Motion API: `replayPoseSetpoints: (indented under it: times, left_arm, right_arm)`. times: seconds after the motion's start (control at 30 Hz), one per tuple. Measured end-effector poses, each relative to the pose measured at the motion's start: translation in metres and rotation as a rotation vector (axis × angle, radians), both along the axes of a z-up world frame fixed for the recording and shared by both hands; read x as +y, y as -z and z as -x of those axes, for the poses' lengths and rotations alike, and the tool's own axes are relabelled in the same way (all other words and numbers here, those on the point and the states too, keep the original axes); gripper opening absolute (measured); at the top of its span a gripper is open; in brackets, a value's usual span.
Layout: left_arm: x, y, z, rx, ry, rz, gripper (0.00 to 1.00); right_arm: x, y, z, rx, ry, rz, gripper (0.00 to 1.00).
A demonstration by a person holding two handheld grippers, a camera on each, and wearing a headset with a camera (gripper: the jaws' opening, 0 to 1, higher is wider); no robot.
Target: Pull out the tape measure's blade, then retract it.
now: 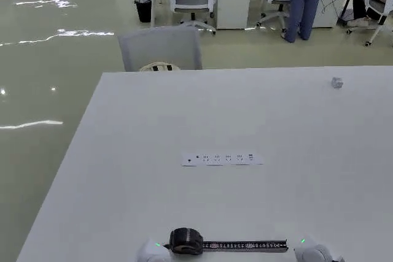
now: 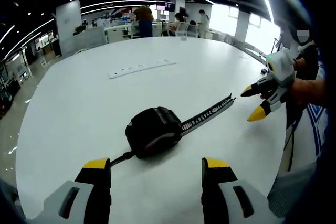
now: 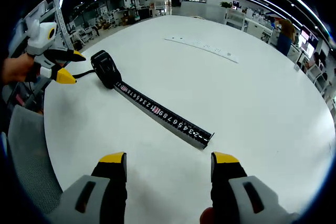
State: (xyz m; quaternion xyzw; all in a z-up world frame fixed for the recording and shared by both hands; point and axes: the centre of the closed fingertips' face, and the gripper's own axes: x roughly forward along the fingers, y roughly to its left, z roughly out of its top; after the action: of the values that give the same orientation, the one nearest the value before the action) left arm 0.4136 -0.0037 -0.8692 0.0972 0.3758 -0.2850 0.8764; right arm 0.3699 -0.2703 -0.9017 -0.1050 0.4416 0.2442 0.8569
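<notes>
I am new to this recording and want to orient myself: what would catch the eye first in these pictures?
First, the black tape measure at the near edge of the white table, its blade pulled out flat to the right. Next, the left gripper and right gripper, both open with yellow-tipped fingers, one at each end of it. Farther away lies a white socket strip.

Black tape measure (image 2: 153,131) — dark, white-numbered blade (image 3: 164,115) — on white table (image 1: 184,115).
</notes>
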Motion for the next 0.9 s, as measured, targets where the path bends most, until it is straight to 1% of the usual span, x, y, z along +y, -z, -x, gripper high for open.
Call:
replayPoseSetpoints:
  times: [0.03, 0.13, 0.17, 0.2, 0.27, 0.37, 0.4, 0.5, 0.53, 0.6, 0.7, 0.83, 0.9]
  left_arm:
    - [0.001, 0.001, 0.001, 0.004, -0.013, 0.006, 0.68]
    - [0.005, 0.002, 0.002, 0.009, -0.035, -0.001, 0.69]
    - [0.006, 0.002, 0.002, 0.013, -0.053, 0.009, 0.69]
    - [0.009, 0.003, 0.002, 0.017, -0.073, 0.004, 0.69]
    - [0.010, 0.004, 0.003, 0.022, -0.087, 0.004, 0.70]
    - [0.012, 0.004, 0.004, 0.020, -0.105, -0.002, 0.71]
    - [0.012, 0.005, 0.005, 0.024, -0.115, 0.000, 0.71]
    - [0.009, 0.005, 0.007, 0.026, -0.127, 0.006, 0.71]
    - [0.007, 0.005, 0.009, 0.028, -0.131, 0.009, 0.71]
    - [0.005, 0.004, 0.012, 0.027, -0.137, 0.013, 0.72]
    - [0.001, 0.004, 0.016, 0.029, -0.144, 0.023, 0.74]
    - [-0.003, 0.000, 0.024, 0.035, -0.155, 0.040, 0.76]
    - [-0.004, 0.001, 0.028, 0.041, -0.157, 0.043, 0.76]
  right_arm:
    - [0.002, 0.001, 0.001, 0.003, 0.006, -0.007, 0.67]
    - [0.005, 0.000, 0.004, 0.014, 0.029, -0.012, 0.72]
    - [0.007, 0.000, 0.005, 0.021, 0.055, -0.030, 0.72]
    - [0.007, 0.000, 0.007, 0.027, 0.062, -0.028, 0.72]
    - [0.008, -0.001, 0.010, 0.031, 0.077, -0.019, 0.73]
    - [0.009, -0.001, 0.011, 0.030, 0.103, -0.027, 0.73]
    - [0.011, -0.003, 0.013, 0.029, 0.107, -0.025, 0.74]
    - [0.011, -0.004, 0.014, 0.022, 0.129, -0.030, 0.75]
    - [0.012, -0.006, 0.015, 0.019, 0.142, -0.037, 0.75]
    - [0.013, -0.008, 0.018, 0.023, 0.157, -0.048, 0.76]
    - [0.015, -0.010, 0.022, 0.019, 0.166, -0.045, 0.77]
    - [0.016, -0.015, 0.027, 0.012, 0.187, -0.054, 0.78]
    - [0.017, -0.016, 0.030, 0.012, 0.194, -0.063, 0.79]
